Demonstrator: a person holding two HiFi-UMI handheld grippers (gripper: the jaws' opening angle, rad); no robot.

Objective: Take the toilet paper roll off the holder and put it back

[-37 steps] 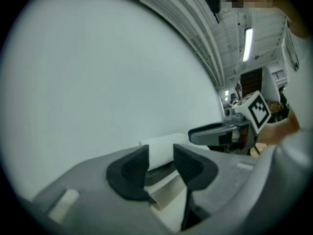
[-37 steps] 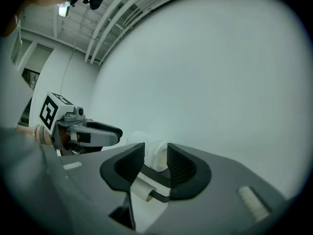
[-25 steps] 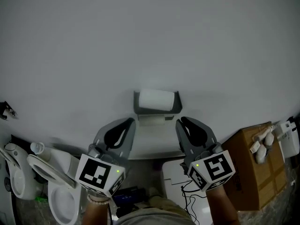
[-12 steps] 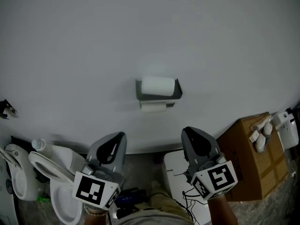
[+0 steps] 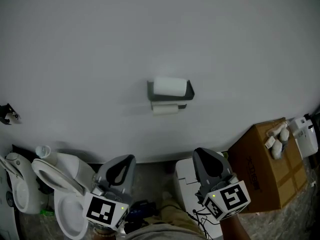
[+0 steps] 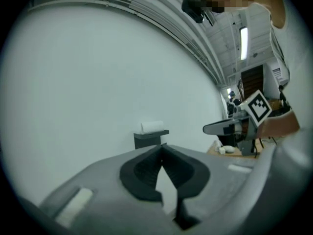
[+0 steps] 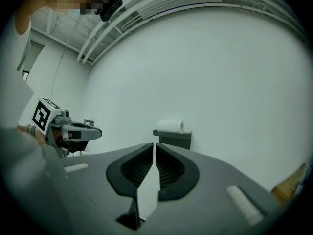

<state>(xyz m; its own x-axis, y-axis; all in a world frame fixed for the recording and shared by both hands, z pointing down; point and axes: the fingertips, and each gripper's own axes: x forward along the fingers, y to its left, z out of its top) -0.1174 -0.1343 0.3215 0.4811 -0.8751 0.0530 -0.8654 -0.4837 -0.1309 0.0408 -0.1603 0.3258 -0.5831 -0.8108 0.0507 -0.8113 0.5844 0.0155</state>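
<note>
The white toilet paper roll [image 5: 170,86] lies in the dark grey wall holder [image 5: 170,99], with a loose sheet hanging under it. Both grippers hang low and well short of the wall. My left gripper [image 5: 128,158] is shut and empty, its tips touching in the left gripper view [image 6: 161,148]. My right gripper [image 5: 201,152] has just been closing, with nothing between its jaws; only a thin slit is left between the tips [image 7: 154,145]. The roll [image 6: 152,126] [image 7: 170,126] shows far ahead of both grippers.
A white toilet [image 5: 65,196] with its lid up stands at the lower left. A brown cardboard box [image 5: 260,176] carrying small white items is at the lower right. A white unit with black cables [image 5: 187,186] sits under my right gripper. A small hook [image 5: 7,115] is on the wall.
Both grippers have drawn back from the holder and sunk toward the bottom of the head view. The right jaws have narrowed. The roll has stayed in the holder.
</note>
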